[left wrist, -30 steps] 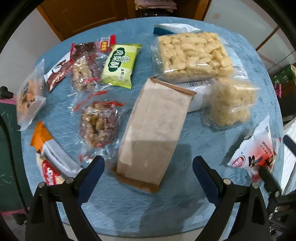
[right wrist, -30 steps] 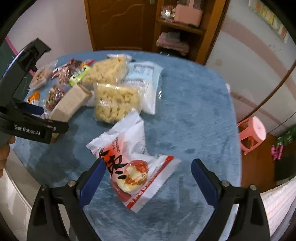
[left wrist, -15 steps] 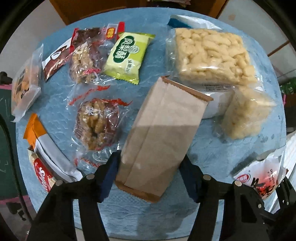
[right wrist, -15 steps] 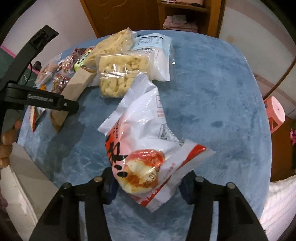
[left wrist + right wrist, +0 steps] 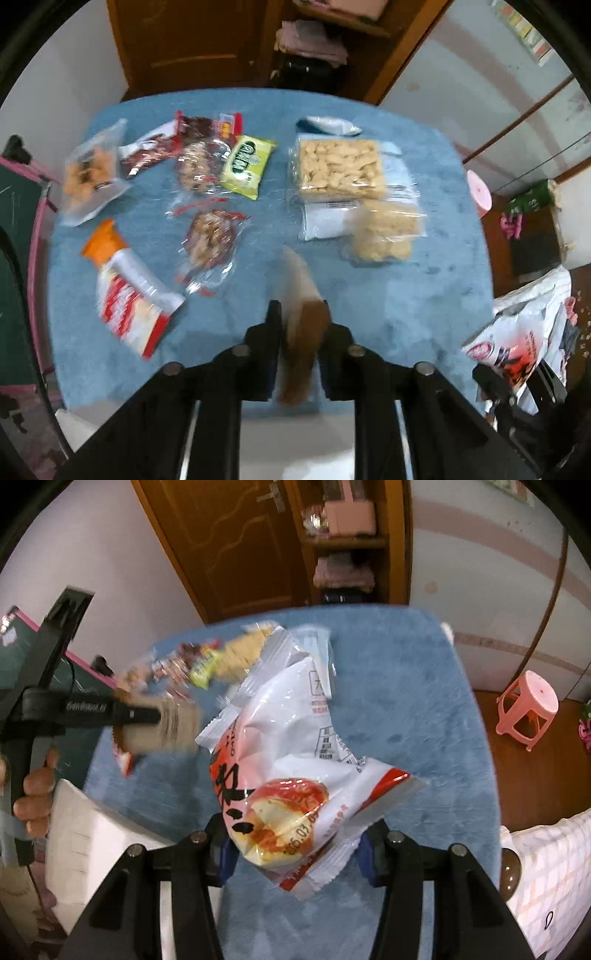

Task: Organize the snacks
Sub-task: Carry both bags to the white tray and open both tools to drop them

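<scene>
My left gripper (image 5: 300, 325) is shut on the brown paper snack bag (image 5: 303, 314) and holds it edge-on above the blue table (image 5: 443, 295); it also shows in the right wrist view (image 5: 162, 723). My right gripper (image 5: 295, 845) is shut on a white and red snack bag (image 5: 291, 760) and holds it lifted over the table; that bag shows at the right in the left wrist view (image 5: 517, 332). Several snack packs lie on the table, among them a green pack (image 5: 247, 166) and a clear tray of pale puffs (image 5: 340, 170).
A white box (image 5: 96, 834) stands at the table's near edge on the left. A pink stool (image 5: 528, 705) stands on the floor to the right. A wooden door (image 5: 229, 546) and shelves are behind the table. An orange-topped pack (image 5: 125, 284) lies front left.
Both grippers closed on their bags and lifted them off the table. The brown bag turned edge-on and came toward the near edge. The white and red bag rose.
</scene>
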A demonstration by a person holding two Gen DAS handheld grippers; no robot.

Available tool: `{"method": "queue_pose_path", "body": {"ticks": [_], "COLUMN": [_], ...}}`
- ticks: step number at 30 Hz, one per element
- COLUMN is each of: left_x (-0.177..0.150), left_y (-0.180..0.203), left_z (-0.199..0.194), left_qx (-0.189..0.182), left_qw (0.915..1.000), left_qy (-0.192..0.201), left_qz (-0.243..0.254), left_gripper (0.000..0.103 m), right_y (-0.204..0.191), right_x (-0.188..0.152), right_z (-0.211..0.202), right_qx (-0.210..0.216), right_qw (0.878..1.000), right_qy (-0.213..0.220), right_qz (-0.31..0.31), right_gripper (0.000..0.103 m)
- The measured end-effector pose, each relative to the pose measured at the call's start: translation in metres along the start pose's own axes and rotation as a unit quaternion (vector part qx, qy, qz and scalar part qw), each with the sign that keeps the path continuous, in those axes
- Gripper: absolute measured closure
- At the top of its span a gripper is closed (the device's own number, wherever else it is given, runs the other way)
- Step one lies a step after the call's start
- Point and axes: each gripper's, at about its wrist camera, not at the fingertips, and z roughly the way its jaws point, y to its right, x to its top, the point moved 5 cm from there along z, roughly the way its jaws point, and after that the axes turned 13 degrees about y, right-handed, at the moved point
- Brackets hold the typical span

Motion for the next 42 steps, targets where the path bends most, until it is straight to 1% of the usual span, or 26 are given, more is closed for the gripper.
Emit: {"method": "queue_pose_path", "body": {"ticks": [1,2,5,9,11,13,17,20,22,25,29,33,34,35,36,37,38,39,42], "left_x": [-0.001,-0.001,0.000,-0.010,-0.015,-0.023,-0.046,-0.071,-0.088,-0.113,-0.146,-0.167,-0.170,-0.173,-0.177,-0.180,-0.181,-0.182,-0.185], "left_y": [0.002,0.001,-0.012,-0.020,-0.033,-0.037,-0.045,-0.052,-0.059,-0.067,-0.080,-0.089,-0.091,-0.092,-0.092,-0.092,-0.091,-0.090,-0.084], "left_z": [-0.015,-0.031,-0.063,-0.107,-0.131,-0.163,-0.212,-0.241,-0.249,-0.245,-0.222,-0.195,-0.188,-0.180,-0.173,-0.168,-0.166,-0.165,-0.167], "left_qx": [-0.014,-0.016,-0.004,-0.005,-0.006,-0.012,-0.029,-0.026,-0.025,-0.010,0.022,0.060,0.069,0.078,0.080,0.074,0.068,0.060,0.041], "left_qw": [0.9998,0.9996,0.9975,0.9942,0.9913,0.9878,0.9806,0.9763,0.9753,0.9750,0.9745,0.9718,0.9715,0.9718,0.9727,0.9743,0.9753,0.9756,0.9743], "left_qy": [0.010,0.023,0.060,0.098,0.123,0.146,0.183,0.203,0.209,0.212,0.213,0.214,0.212,0.206,0.200,0.196,0.195,0.199,0.208], "left_qz": [0.004,0.011,0.036,0.044,0.048,0.052,0.065,0.070,0.069,0.066,0.065,0.077,0.080,0.085,0.088,0.083,0.077,0.071,0.076], "left_gripper": [0.091,0.091,0.092,0.092,0.092,0.092,0.092,0.092,0.092,0.092,0.092,0.091,0.087,0.079,0.058,0.029,0.018,0.012,0.012], "right_y": [-0.003,-0.009,-0.027,-0.048,-0.062,-0.075,-0.104,-0.131,-0.149,-0.168,-0.187,-0.192,-0.192,-0.192,-0.190,-0.189,-0.185,-0.181,-0.173], "right_x": [0.003,0.007,0.014,0.016,0.015,0.013,0.010,0.002,-0.007,-0.022,-0.048,-0.073,-0.081,-0.086,-0.093,-0.099,-0.104,-0.108,-0.114], "right_z": [-0.011,-0.023,-0.048,-0.076,-0.090,-0.104,-0.129,-0.144,-0.147,-0.145,-0.128,-0.106,-0.099,-0.095,-0.091,-0.088,-0.085,-0.082,-0.079], "right_qx": [0.003,0.006,0.020,0.043,0.055,0.064,0.086,0.100,0.108,0.100,0.089,0.092,0.089,0.084,0.077,0.069,0.061,0.060,0.083], "right_qw": [1.000,1.000,0.999,0.997,0.995,0.994,0.990,0.987,0.985,0.983,0.984,0.986,0.987,0.987,0.988,0.989,0.990,0.992,0.995], "right_qy": [0.009,0.021,0.049,0.069,0.078,0.086,0.098,0.103,0.104,0.099,0.079,0.048,0.037,0.029,0.022,0.018,0.016,0.010,-0.005], "right_qz": [0.001,-0.001,-0.009,-0.016,-0.026,-0.035,-0.055,-0.075,-0.091,-0.114,-0.131,-0.131,-0.131,-0.133,-0.134,-0.131,-0.123,-0.110,-0.062], "right_gripper": [0.051,0.051,0.051,0.051,0.051,0.051,0.051,0.051,0.051,0.050,0.049,0.046,0.046,0.045,0.045,0.045,0.045,0.045,0.045]}}
